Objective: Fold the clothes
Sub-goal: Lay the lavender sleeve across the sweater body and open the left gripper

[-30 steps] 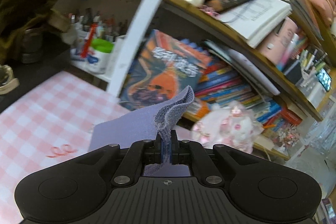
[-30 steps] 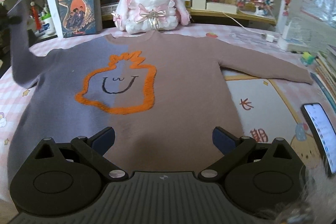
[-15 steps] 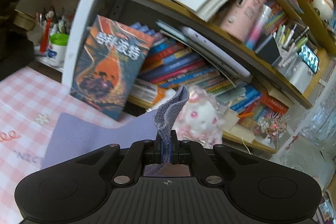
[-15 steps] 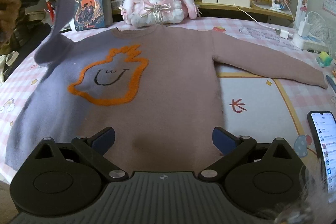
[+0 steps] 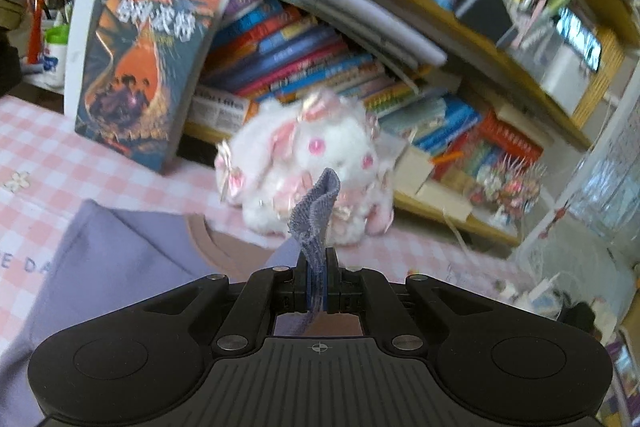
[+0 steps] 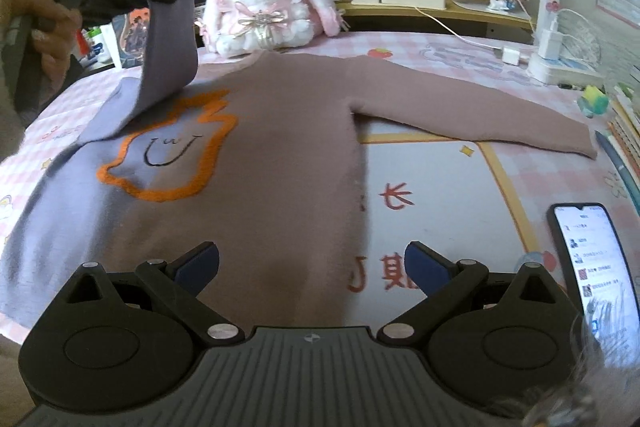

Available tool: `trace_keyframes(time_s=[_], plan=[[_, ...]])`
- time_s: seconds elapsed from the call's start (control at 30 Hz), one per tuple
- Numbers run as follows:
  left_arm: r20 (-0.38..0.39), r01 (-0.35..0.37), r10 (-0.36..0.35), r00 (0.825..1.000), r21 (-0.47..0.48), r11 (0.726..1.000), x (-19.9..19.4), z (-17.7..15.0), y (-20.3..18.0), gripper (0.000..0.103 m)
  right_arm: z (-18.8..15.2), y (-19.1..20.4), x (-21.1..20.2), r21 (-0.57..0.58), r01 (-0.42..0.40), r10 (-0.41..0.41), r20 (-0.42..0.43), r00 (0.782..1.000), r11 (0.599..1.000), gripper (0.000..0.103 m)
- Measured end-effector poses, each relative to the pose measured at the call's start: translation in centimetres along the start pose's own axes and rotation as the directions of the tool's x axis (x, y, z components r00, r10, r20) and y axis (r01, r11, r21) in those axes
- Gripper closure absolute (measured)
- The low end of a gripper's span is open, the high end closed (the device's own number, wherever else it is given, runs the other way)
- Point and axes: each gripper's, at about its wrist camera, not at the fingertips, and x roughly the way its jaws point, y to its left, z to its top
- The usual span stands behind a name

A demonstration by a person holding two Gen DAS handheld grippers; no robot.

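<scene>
The left gripper (image 5: 317, 277) is clenched on the ribbed cuff of the purple sleeve (image 6: 170, 39), a short tongue of knit poking up past its tips. Seen from the right wrist, that sleeve hangs from the tool in a soft arc, its lower end merging into the sweater (image 6: 256, 155) at the shoulder below and ahead of it. The right gripper (image 6: 312, 267) is released, jaws wide apart, hovering just above the sweater's hem with nothing between the blue pads (image 6: 198, 265).

To do this fold well, I judge the left tool should carry the cuff across the chest towards the far sleeve (image 6: 472, 115), low and level, so the fabric rolls over at the shoulder seam instead of dragging the body along. Letting go only once the cuff lies flat should avoid a twisted sleeve. The free right tool could press the hem to pin the garment.

The sweater is a soft, fuzzy knit, half purple, half dusty brown, lying flat on a pink checked tablecloth (image 6: 440, 45). An orange fluffy outline with a small stitched face (image 6: 168, 147) sits on the chest. The cuff is a tighter rib. Beyond the neckline sits a white plush rabbit (image 6: 264, 11); a phone (image 6: 592, 263) lies to the right tool's right
</scene>
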Motion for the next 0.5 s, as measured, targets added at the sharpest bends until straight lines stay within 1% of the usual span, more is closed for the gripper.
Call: trace_keyframes(time_s=[0.1, 0.2, 0.23, 0.27, 0.3, 0.33, 0.37, 0.5], plan=[[0.009, 0.020, -0.021, 1.000, 0.024, 1.000, -0.8, -0.2, -0.5, 0.099, -0.2, -0.6, -0.2, 0.014, 0.014, -0.014, -0.003, 1.000, 1.000, 0.003], [0.022, 0.043, -0.044, 0.999, 0.049, 0.998, -1.9, -0.3, -0.9, 0.091, -0.4, -1.0, -0.3, 0.026, 0.025, -0.024, -0.009, 1.000, 0.999, 0.003], [0.027, 0.051, -0.052, 0.998, 0.057, 0.997, -2.3, -0.4, -1.1, 0.080, -0.5, -1.1, -0.3, 0.029, 0.026, -0.026, -0.011, 1.000, 0.999, 0.003], [0.031, 0.058, -0.060, 0.998, 0.066, 0.996, -2.6, -0.4, -1.2, 0.067, -0.5, -1.2, -0.3, 0.029, 0.027, -0.026, -0.013, 1.000, 0.999, 0.003], [0.035, 0.066, -0.069, 0.997, 0.074, 0.995, -3.0, -0.5, -1.4, 0.061, -0.5, -1.2, -0.3, 0.028, 0.026, -0.025, -0.014, 1.000, 0.999, 0.003], [0.039, 0.073, -0.077, 0.996, 0.083, 0.994, -3.3, -0.5, -1.6, 0.050, -0.6, -1.1, -0.3, 0.026, 0.023, -0.022, -0.016, 1.000, 0.999, 0.003], [0.043, 0.081, -0.085, 0.995, 0.091, 0.993, -3.7, -0.6, -1.7, 0.046, -0.6, -1.0, -0.2, 0.022, 0.018, -0.018, -0.018, 1.000, 1.000, 0.003], [0.058, 0.109, -0.117, 0.991, 0.126, 0.986, -5.1, -0.7, -2.3, 0.043, -0.5, -0.2, 0.2, -0.007, -0.012, 0.012, -0.027, 1.000, 1.000, 0.003]])
